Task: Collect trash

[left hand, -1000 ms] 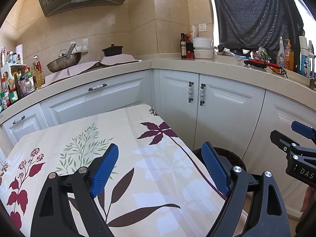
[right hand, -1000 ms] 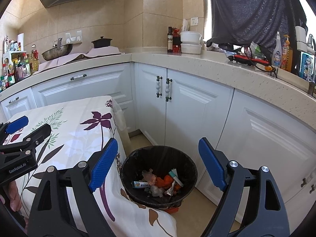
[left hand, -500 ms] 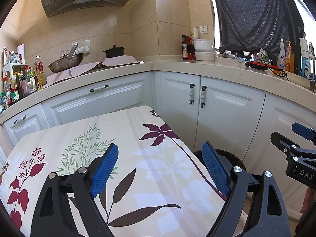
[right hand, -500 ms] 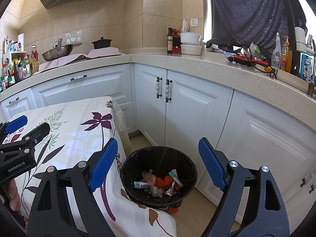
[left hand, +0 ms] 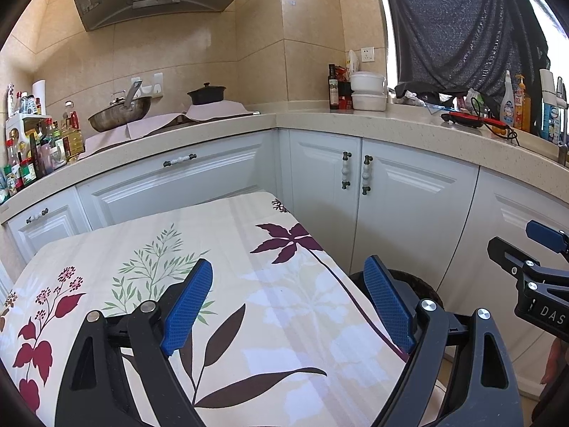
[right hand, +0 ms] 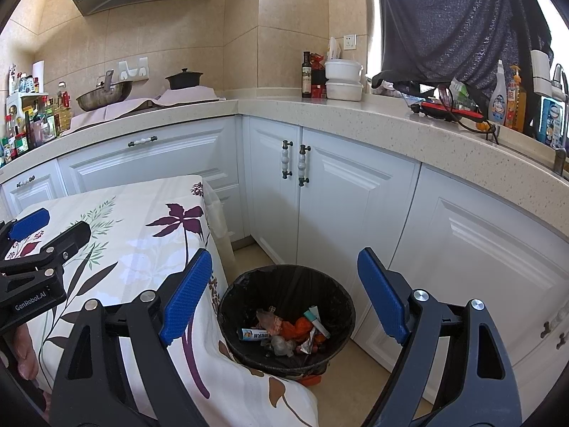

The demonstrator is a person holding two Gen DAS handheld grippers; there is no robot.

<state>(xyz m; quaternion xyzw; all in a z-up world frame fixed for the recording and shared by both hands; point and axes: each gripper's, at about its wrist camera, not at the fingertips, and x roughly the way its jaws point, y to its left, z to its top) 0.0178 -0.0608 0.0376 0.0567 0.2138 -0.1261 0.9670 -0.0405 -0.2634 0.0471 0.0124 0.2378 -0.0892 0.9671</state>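
Note:
A black-lined trash bin [right hand: 284, 277] stands on the floor by the table's corner, holding several wrappers and scraps of trash [right hand: 284, 331]. My right gripper [right hand: 284, 293] is open and empty, held above the bin. My left gripper [left hand: 288, 302] is open and empty above the floral tablecloth [left hand: 213, 249]. In the left wrist view only the bin's rim [left hand: 423, 284] shows past the table edge, and the right gripper [left hand: 533, 277] shows at the far right. The left gripper [right hand: 32, 245] shows at the left of the right wrist view.
White cabinets [right hand: 355, 195] run under an L-shaped counter [right hand: 391, 124] close behind the bin. A wok [left hand: 119, 110], a black pot [left hand: 207, 94], bottles [left hand: 35, 156], stacked white containers [left hand: 368, 90] and cleaners [left hand: 512, 103] stand on the counter.
Both views have shifted down very slightly; both grippers stay open and empty.

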